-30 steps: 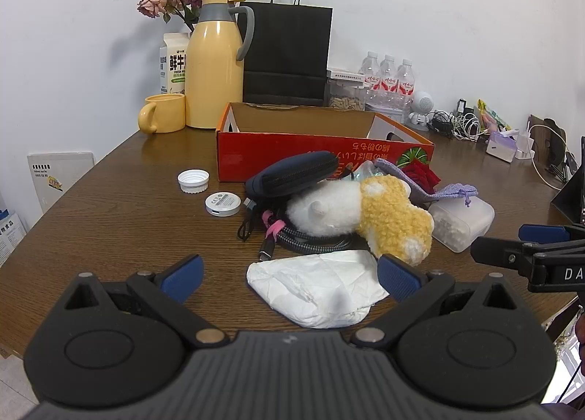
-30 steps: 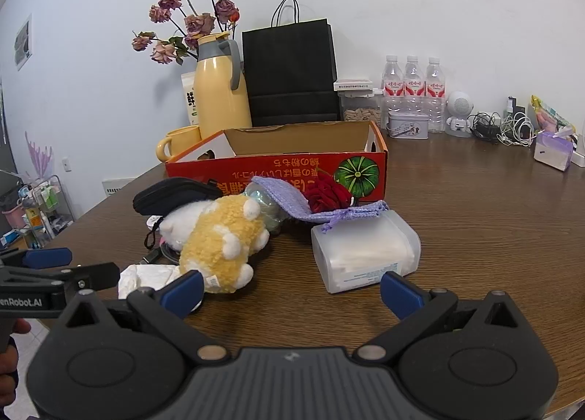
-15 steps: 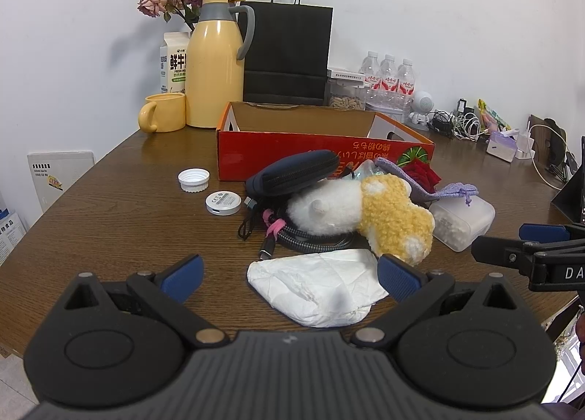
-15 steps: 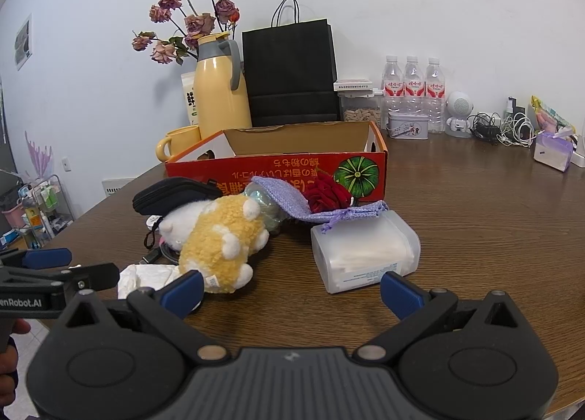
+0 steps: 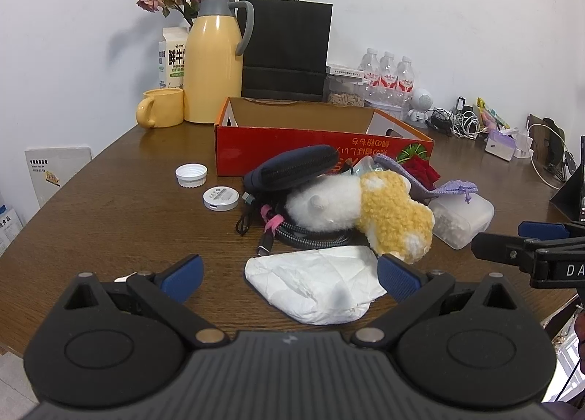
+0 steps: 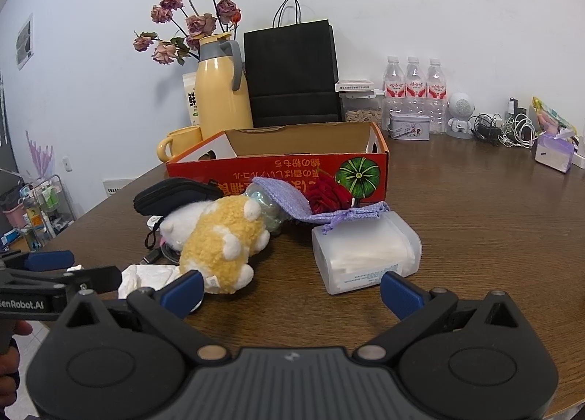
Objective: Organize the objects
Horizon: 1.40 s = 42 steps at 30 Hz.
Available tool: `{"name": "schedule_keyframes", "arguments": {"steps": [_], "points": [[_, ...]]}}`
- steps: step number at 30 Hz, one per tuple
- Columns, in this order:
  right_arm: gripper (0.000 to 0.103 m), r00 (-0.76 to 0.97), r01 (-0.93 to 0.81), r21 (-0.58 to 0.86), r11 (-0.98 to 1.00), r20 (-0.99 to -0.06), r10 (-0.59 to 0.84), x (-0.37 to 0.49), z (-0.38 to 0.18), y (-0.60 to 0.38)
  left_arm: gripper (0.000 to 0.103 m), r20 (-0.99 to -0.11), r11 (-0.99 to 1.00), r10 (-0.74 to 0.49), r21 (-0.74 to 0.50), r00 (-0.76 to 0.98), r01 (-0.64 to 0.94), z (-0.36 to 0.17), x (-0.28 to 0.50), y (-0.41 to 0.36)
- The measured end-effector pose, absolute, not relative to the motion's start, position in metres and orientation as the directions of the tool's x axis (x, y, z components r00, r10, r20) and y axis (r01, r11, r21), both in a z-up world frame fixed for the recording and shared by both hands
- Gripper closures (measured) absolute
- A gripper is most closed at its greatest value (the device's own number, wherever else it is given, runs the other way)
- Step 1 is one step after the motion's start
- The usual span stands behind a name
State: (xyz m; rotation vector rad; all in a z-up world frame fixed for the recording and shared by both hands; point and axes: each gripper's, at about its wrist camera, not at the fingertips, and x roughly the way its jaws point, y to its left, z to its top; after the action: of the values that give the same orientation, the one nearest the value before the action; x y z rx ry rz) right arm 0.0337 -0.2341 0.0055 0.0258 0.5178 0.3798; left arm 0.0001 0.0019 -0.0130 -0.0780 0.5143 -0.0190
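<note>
A pile lies in front of an open red cardboard box [image 5: 314,158] [image 6: 292,167]: a white and yellow plush toy [image 5: 369,210] [image 6: 219,237], a dark zip pouch [image 5: 292,167], a coiled cable [image 5: 299,233], a crumpled white tissue [image 5: 318,281], a purple knit bag [image 6: 292,197], a red fabric piece [image 6: 325,195] and a clear plastic container [image 6: 365,252]. My left gripper [image 5: 290,273] stands open just before the tissue. My right gripper [image 6: 292,288] is open near the container, holding nothing.
A white cap [image 5: 191,175] and a round white disc [image 5: 221,197] lie left of the pile. At the back stand a yellow jug [image 5: 214,61], a yellow mug [image 5: 161,112], a black paper bag [image 5: 287,50], water bottles [image 6: 413,85] and tangled cables [image 6: 501,127].
</note>
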Motion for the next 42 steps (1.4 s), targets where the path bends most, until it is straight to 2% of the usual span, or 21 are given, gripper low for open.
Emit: {"name": "schedule_keyframes", "arguments": {"steps": [42], "points": [[0.000, 0.808, -0.337, 0.111, 0.935, -0.476, 0.348, 0.038, 0.007, -0.238, 0.000, -0.482, 0.996, -0.025, -0.087, 0.876, -0.020, -0.008, 0.004, 0.013]]}}
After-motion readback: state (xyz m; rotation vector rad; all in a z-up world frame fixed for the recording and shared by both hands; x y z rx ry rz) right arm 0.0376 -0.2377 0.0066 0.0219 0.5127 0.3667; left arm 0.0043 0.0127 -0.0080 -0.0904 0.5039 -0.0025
